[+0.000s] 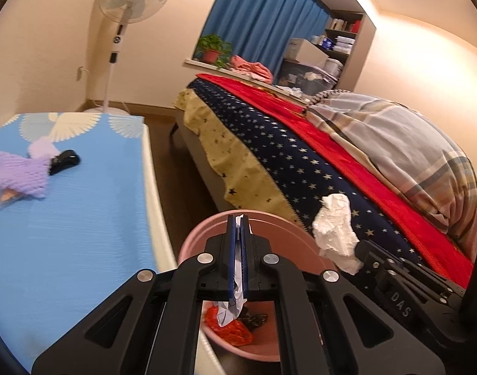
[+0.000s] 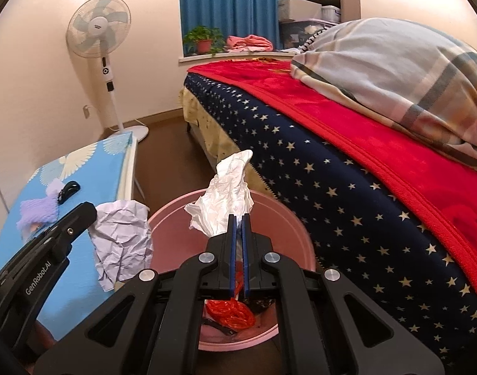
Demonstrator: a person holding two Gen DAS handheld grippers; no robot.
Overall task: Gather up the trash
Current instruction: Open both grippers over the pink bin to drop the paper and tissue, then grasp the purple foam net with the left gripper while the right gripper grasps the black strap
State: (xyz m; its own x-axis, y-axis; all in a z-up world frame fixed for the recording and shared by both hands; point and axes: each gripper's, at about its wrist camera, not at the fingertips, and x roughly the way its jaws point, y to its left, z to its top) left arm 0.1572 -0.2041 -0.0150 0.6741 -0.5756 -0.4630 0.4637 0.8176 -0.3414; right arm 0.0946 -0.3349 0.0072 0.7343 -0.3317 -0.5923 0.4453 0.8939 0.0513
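- pink bin (image 2: 288, 218) on the floor between the bed (image 2: 347, 193) and the blue-covered bench (image 2: 91, 168); rigid plastic, wide open mouth, red plastic bag (image 2: 230, 312) and dark scraps already at the bottom. Easy target, no need to touch it.
- crumpled paper sheet (image 2: 121, 243) in the left gripper (image 1: 238, 218), jaws clamped together on a fold of it, most of the sheet hanging below and to the side, right over the bin. Looks very light, stiff-ish creases, holds its shape; likely drops clean when let go, may drift a bit.
- white tissue wad (image 2: 225, 193) in the right gripper (image 2: 238, 218), jaws pinched shut on its lower edge, the bulk standing up above the tips, over the bin rim. Soft, limp, tears easily, may cling to the pads; a pinch on a thick bunched part is safer than a thin corner.
- Both pieces seem too light to fall far off course; release low over the bin mouth.
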